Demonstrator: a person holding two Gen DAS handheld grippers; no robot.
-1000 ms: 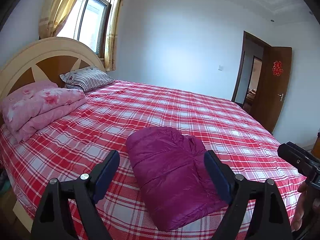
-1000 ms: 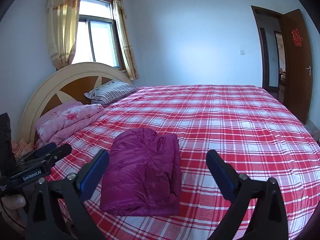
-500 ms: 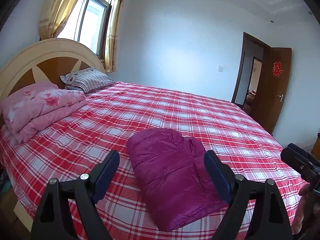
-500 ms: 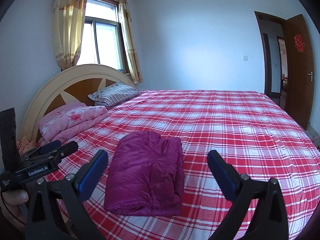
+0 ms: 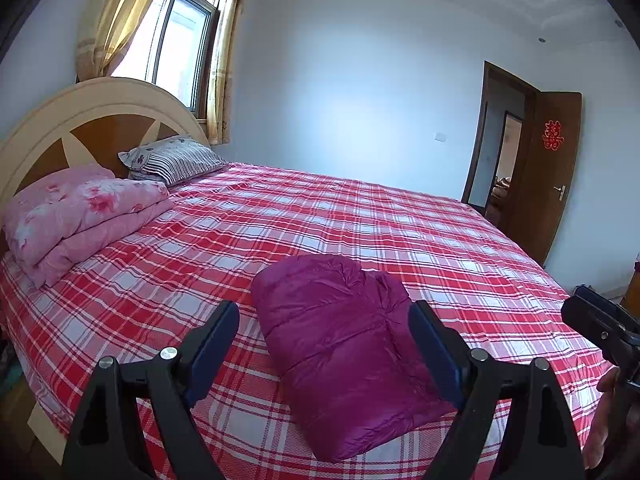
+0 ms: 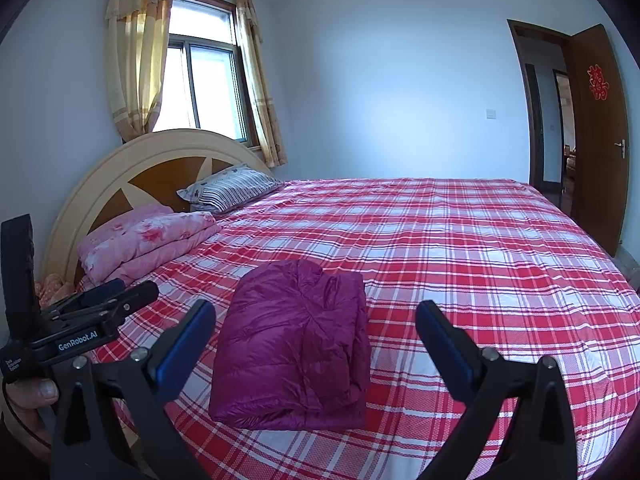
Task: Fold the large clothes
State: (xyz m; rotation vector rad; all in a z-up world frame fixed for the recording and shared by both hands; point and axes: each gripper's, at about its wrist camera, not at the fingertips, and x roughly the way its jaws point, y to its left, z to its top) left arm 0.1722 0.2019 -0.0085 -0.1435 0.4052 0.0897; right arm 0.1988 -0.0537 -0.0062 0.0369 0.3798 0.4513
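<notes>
A magenta puffer jacket lies folded into a compact bundle on the red plaid bed. It also shows in the right wrist view. My left gripper is open and empty, held above and short of the bundle. My right gripper is open and empty, also held back above it. The left gripper shows at the left edge of the right wrist view. The right gripper shows at the right edge of the left wrist view.
A folded pink floral quilt and a striped pillow lie by the headboard. A window with yellow curtains is behind it. A wooden door stands open at the far right.
Both grippers have drawn back and risen a little, so the bed and jacket sit lower in the views. The jacket has not moved.
</notes>
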